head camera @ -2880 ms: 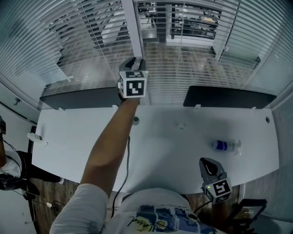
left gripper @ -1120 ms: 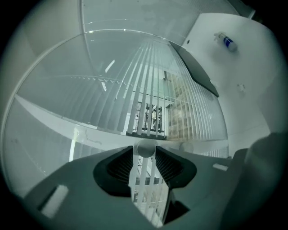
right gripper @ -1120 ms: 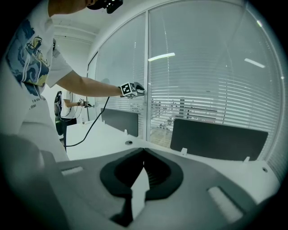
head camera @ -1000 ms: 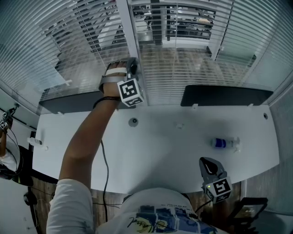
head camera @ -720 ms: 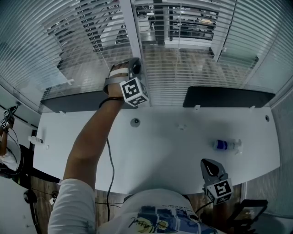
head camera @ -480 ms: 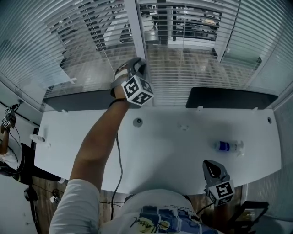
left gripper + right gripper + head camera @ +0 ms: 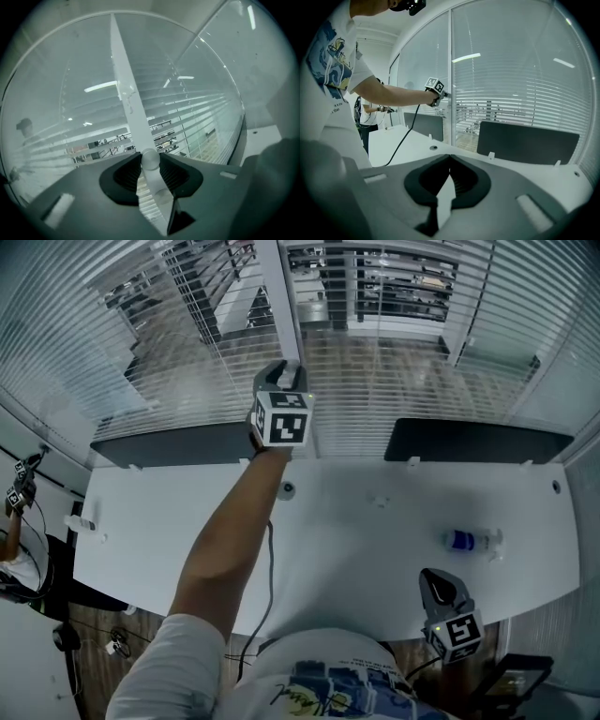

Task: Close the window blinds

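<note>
White slatted blinds [image 7: 178, 329] hang over the window behind the desk, with dark gaps between the slats near the top. My left gripper [image 7: 285, 367] is raised against them beside the white window post [image 7: 279, 296]. In the left gripper view, the round white end of the blind wand [image 7: 151, 159] sits between the two dark pads [image 7: 126, 172], and both pads touch it. My right gripper [image 7: 439, 588] hangs low at the desk's near right edge. It points along the desk, and its jaws [image 7: 450, 159] meet with nothing held.
The white desk [image 7: 375, 559] carries a small blue-capped bottle [image 7: 466, 540] at the right and a cable grommet [image 7: 287, 489] in the middle. Two dark partition panels [image 7: 169, 442] [image 7: 478, 440] stand along its far edge. A cable trails from my left arm.
My left gripper has rolled at the wrist, so its marker cube went from tilted to square-on, and it has shifted slightly right. The right gripper has stayed put.
</note>
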{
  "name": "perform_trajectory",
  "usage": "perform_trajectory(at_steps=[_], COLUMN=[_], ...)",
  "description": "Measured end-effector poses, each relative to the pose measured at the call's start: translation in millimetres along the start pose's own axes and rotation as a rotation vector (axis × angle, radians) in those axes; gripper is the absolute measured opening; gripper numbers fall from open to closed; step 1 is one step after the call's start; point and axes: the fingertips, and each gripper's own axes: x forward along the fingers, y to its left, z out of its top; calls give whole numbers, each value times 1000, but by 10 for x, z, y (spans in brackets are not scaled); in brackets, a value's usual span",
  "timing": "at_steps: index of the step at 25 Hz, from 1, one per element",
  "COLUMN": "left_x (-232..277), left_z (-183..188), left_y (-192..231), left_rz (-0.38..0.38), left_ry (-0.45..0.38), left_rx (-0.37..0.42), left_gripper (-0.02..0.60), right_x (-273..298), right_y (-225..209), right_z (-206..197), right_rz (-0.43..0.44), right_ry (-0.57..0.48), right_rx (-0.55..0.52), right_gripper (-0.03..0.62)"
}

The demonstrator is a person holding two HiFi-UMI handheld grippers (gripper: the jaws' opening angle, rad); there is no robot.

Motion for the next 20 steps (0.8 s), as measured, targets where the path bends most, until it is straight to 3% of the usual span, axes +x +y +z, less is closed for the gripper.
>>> perform_trajectory(at_steps=[5, 8, 10, 14, 20], left_x=[-17, -30, -28, -28, -135], left_z=[8, -4, -8, -5, -76], left_y=[28, 43, 51, 45, -85], left_rz=[-10, -28, -32, -26, -30], left_ry=[-19, -24, -24, -21, 2], left_rx=[-129, -255, -286, -158, 212], left_gripper=[127, 128, 130, 138, 164], right_x=[3, 16, 17, 14, 5], right_y=[9, 29, 27, 7, 0], right_z=[25, 17, 20, 13, 28], right_rz=[4, 12, 11, 5, 3], right_ry=[-1, -5, -4, 0, -9], right_rx=[0, -2, -3, -5, -4], right_gripper=[3, 3, 3, 3, 3])
